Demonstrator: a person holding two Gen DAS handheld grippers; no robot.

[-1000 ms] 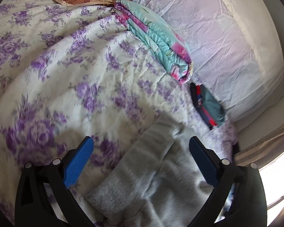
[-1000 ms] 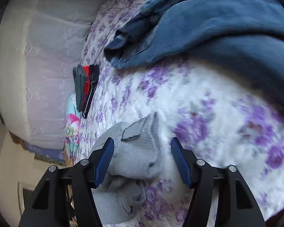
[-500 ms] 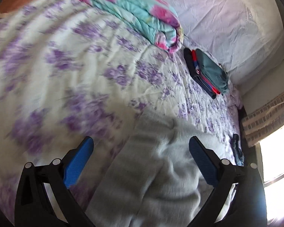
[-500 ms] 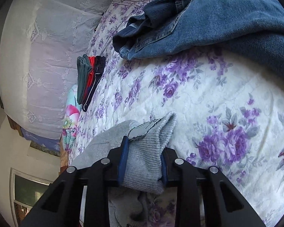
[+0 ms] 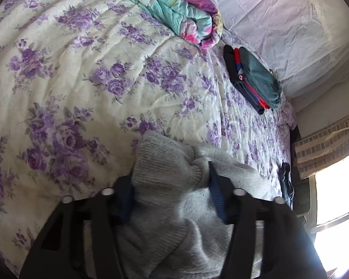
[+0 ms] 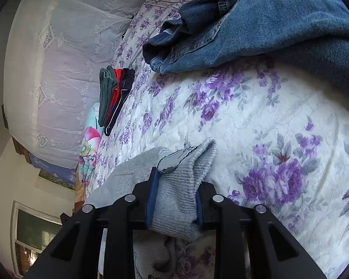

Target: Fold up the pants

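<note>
Grey knit pants (image 5: 165,160) lie bunched on the purple-flowered bedspread (image 5: 81,81). My left gripper (image 5: 168,179) has a thick ribbed fold of them between its blue pads, and its jaws are closing with the pads pressing into the cloth. In the right wrist view, my right gripper (image 6: 175,183) pinches another ribbed cuff (image 6: 197,158) of the same pants (image 6: 128,172). Its jaws are still closing a little, tight on the fabric. A cloth label shows at the cuff's edge. The rest of the pants hangs below both grippers, mostly hidden.
Blue jeans (image 6: 256,23) lie in a heap at the far side of the bed. A folded stack of dark, red and teal clothes (image 5: 256,81) sits by the lace-covered headboard (image 5: 279,23). A rolled turquoise-pink quilt (image 5: 174,7) lies beside it. A bright window (image 5: 337,197) is at the right.
The left gripper moved forward over the pants and its wide-open jaws came together on the ribbed fold. The right jaws closed from open onto the cuff and stayed put.
</note>
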